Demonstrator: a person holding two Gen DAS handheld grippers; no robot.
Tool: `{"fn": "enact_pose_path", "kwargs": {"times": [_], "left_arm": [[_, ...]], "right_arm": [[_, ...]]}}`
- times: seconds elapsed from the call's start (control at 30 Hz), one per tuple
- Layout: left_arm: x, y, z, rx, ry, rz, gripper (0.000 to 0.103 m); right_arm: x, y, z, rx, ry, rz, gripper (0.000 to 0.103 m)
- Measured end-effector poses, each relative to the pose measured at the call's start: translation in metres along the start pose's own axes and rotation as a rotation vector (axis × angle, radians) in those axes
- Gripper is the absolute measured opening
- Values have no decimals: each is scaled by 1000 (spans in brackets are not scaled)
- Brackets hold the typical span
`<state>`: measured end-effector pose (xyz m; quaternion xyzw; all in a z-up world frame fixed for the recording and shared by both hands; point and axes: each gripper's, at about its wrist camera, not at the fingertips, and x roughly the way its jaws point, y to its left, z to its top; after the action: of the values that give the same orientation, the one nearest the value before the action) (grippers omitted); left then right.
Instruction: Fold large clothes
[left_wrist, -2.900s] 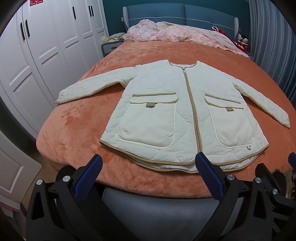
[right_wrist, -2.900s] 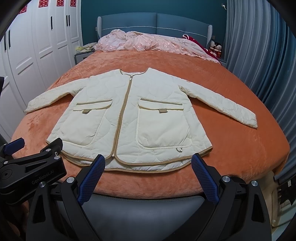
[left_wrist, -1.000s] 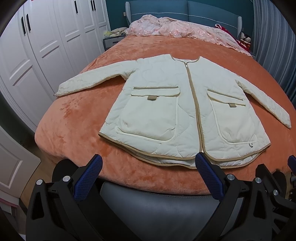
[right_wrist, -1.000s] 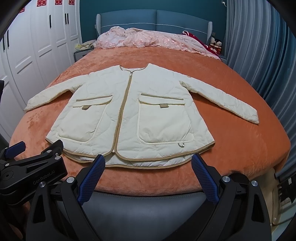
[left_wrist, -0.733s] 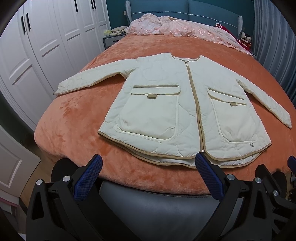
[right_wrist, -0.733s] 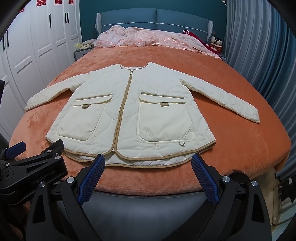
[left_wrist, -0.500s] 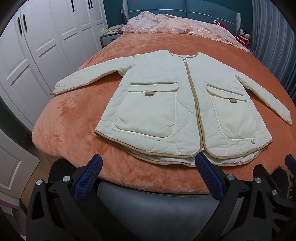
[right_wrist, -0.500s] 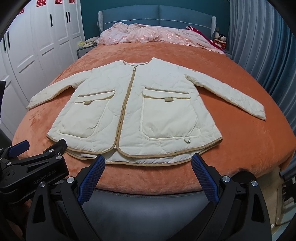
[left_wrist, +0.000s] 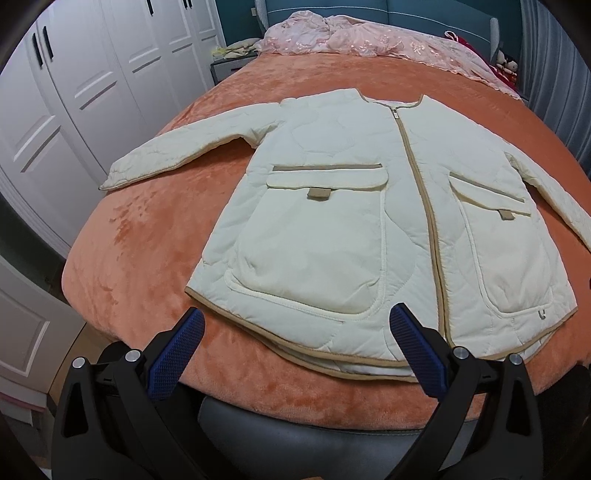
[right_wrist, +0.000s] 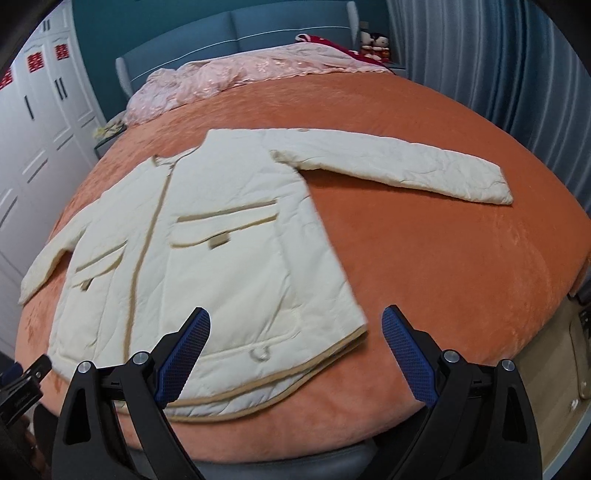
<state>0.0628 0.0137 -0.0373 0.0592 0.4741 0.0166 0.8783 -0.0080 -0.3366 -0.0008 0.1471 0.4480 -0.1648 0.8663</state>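
Jacket: your cream quilted jacket (left_wrist: 343, 206) lies flat and face up on the orange blanket, zipped, collar toward the headboard, hem toward you.
Sleeves: both spread out to the sides; the far-side one (right_wrist: 399, 164) stretches straight across the blanket in your right view, the other (left_wrist: 184, 151) angles out toward the wardrobe.
Pockets: two big flap pockets on the front, one on each side of the tan zip line (left_wrist: 424, 221).
Hem: the tan-trimmed hem (left_wrist: 280, 332) sits just short of the foot edge of the bed (a second layer peeks out beneath it).
Left gripper: your left gripper (left_wrist: 295, 354) hovers at the foot of the bed, low over the hem and left of the zip; its blue-padded fingers (left_wrist: 175, 360) stand wide apart, holding nothing.
Right gripper: your right gripper (right_wrist: 295, 354) hangs over the jacket's hem corner on the curtain side, and this view is tilted and a little blurred; its fingers (right_wrist: 408, 356) are spread just as wide, empty, and no pad touches the cloth.
Bed: orange blanket (right_wrist: 443, 258) covering it, a pink bedspread (left_wrist: 369, 40) bunched up by the blue headboard (right_wrist: 236, 37).
Surroundings: white wardrobe doors (left_wrist: 92, 74) on your left, grey-blue curtains (right_wrist: 498, 66) on your right.
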Motion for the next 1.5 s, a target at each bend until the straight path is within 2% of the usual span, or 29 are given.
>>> {"fn": "enact_pose_path", "kwargs": {"times": [0.13, 0.37, 0.53, 0.63, 0.73, 0.77, 0.8, 0.83, 0.87, 0.9, 0.93, 1.0, 1.07, 1.17, 1.23, 1.3, 1.4, 1.43, 1.47, 1.5], "left_arm": [[19, 2, 17, -22, 14, 3, 98], [51, 16, 48, -141, 47, 6, 98], [73, 12, 62, -160, 89, -26, 98], [82, 4, 67, -141, 100, -43, 98], [90, -1, 70, -138, 103, -44, 98], [91, -3, 70, -137, 103, -40, 98], [94, -4, 71, -134, 106, -32, 98], [96, -5, 72, -128, 112, -15, 98], [99, -4, 73, -126, 115, 4, 98], [101, -3, 73, -125, 115, 15, 98], [104, -1, 73, -125, 115, 24, 98], [107, 3, 74, -124, 107, 42, 98], [109, 8, 75, -126, 92, 66, 98], [112, 18, 76, -158, 78, 89, 98], [116, 27, 76, -187, 85, 87, 98], [118, 35, 74, -217, 93, 78, 98], [120, 47, 72, -247, 105, 59, 98], [120, 50, 72, -257, 108, 48, 98], [119, 54, 72, -272, 110, 32, 98], [118, 59, 72, -289, 107, 7, 98]], "right_arm": [[28, -55, 37, 111, -41, -52, 92], [87, -170, 86, 383, -85, -33, 92], [124, -237, 99, 556, -97, -109, 92], [144, -263, 109, 608, -91, -148, 92], [165, -283, 116, 665, -77, -140, 91], [171, -289, 118, 689, -82, -136, 88], [176, -293, 121, 709, -91, -138, 76], [181, -295, 125, 722, -94, -145, 59], [184, -294, 131, 725, -90, -164, 48], [187, -291, 139, 716, -87, -180, 24], [188, -288, 149, 702, -92, -177, 15], [177, -265, 177, 633, -153, -134, 13], [159, -220, 208, 517, -218, -71, 12], [127, -123, 250, 314, -295, 113, 12], [106, -39, 263, 148, -322, 256, 12], [92, 42, 259, -9, -319, 374, 12], [92, 156, 231, -195, -239, 558, 21], [94, 189, 217, -259, -208, 591, 28], [93, 214, 203, -317, -200, 610, 31], [88, 233, 188, -368, -214, 625, 35]]}}
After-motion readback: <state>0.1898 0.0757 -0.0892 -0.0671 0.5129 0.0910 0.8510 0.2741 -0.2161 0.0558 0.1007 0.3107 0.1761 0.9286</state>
